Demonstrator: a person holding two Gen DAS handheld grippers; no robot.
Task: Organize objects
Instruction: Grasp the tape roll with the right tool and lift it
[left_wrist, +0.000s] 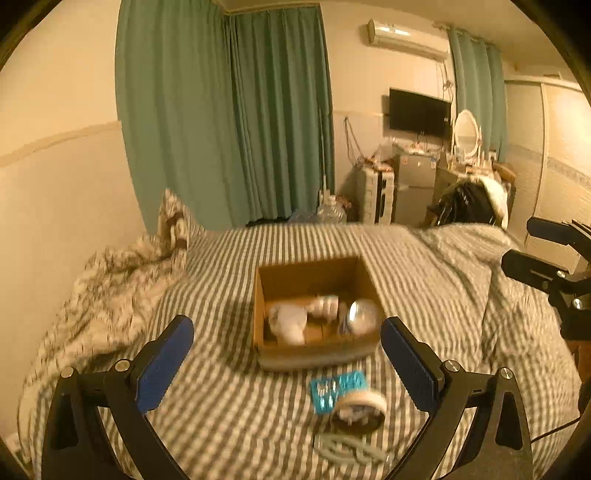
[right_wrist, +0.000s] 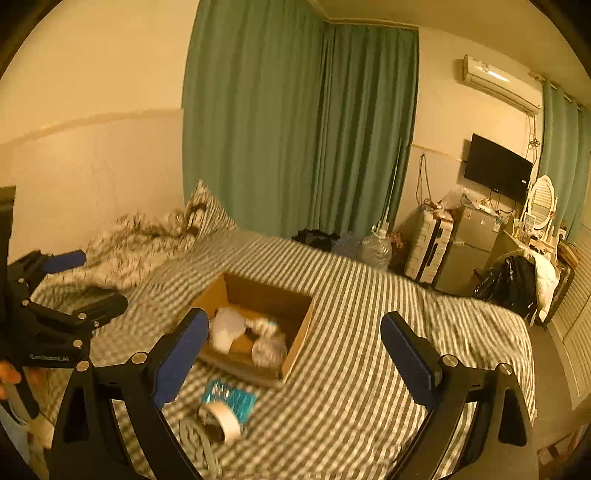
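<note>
An open cardboard box (left_wrist: 317, 314) sat on the striped bed (left_wrist: 221, 424), holding a white bundle (left_wrist: 288, 323), a smaller white item (left_wrist: 325, 306) and a shiny round thing (left_wrist: 364, 315), all too blurred to name. Just outside the box, at 6 o'clock from it, lay a teal packet (left_wrist: 338, 391). A tape roll (left_wrist: 358, 410) touched the packet's near edge, and a pale coiled cord (left_wrist: 347, 448) lay just beyond that, nearest the camera.

The left gripper (left_wrist: 286, 354) hung above these loose items with its jaws spread wide, gripping and touching nothing. The right gripper (right_wrist: 295, 354) was likewise wide open and empty, with the box between its fingers in its own view.

A rumpled quilt (left_wrist: 110, 295) lay at 9 o'clock from the box, and green curtains (left_wrist: 229, 110) hung at 12.
</note>
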